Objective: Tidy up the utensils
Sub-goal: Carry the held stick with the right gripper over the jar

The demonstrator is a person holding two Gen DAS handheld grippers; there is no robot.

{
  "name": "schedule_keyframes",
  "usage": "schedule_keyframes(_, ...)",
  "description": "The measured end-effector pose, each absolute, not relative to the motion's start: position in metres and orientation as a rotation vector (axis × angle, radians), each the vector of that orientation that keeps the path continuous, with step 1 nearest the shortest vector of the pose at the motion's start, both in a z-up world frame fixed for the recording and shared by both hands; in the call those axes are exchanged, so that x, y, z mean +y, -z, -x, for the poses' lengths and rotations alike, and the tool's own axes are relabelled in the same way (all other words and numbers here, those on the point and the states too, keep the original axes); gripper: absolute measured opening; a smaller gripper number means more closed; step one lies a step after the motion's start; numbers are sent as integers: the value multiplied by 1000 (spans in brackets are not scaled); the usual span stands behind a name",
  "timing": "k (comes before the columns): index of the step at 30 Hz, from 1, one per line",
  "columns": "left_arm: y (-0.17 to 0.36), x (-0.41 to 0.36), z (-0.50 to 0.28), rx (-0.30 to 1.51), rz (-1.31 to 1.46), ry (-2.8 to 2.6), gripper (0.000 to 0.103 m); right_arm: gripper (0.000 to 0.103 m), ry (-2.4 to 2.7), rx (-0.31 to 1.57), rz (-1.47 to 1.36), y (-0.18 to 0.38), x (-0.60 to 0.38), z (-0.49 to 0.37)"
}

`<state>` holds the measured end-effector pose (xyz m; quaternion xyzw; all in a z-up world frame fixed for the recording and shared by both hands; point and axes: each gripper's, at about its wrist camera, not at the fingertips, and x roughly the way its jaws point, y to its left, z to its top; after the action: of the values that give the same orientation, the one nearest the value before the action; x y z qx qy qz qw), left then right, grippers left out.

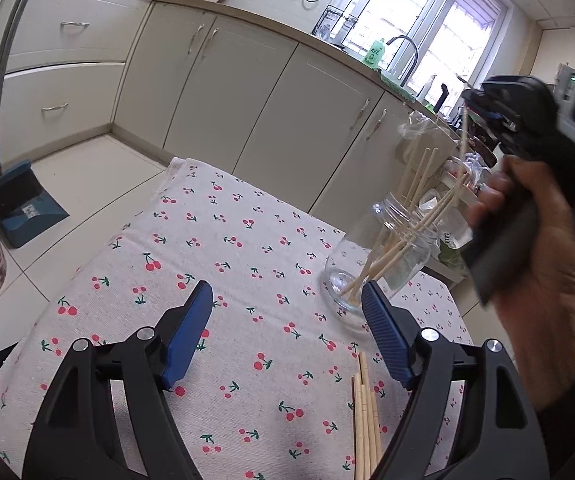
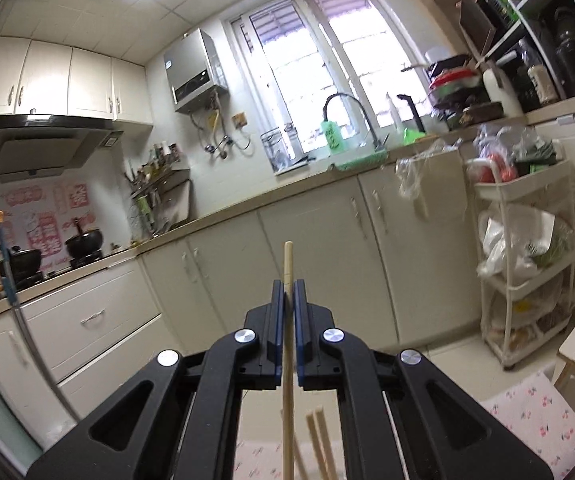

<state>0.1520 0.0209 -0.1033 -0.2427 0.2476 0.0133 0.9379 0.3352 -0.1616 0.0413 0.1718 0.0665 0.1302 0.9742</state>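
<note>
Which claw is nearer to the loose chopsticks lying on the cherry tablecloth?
Left. The left claw hangs open just above the tablecloth, with the loose chopsticks lying under its right finger. The right claw is raised well above the table, shut on a single chopstick.

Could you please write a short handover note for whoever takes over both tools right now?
Right tool: shut on one chopstick, raised above the glass jar.
Left tool: open, nothing between its pads, low over the cherry tablecloth, near the jar.
Done: several chopsticks already stand in the jar, which sits on the far right of the cloth.
Left: put the held chopstick into the jar, then pick up the loose chopsticks lying on the cloth close to the left tool and add them too.
</note>
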Motion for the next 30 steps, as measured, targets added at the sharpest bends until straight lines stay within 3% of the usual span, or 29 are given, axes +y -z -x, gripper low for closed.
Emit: schedule_keyframes(30,105,20,-155,532,501,-29,79,7,-244,164,-118,6,-138,-299)
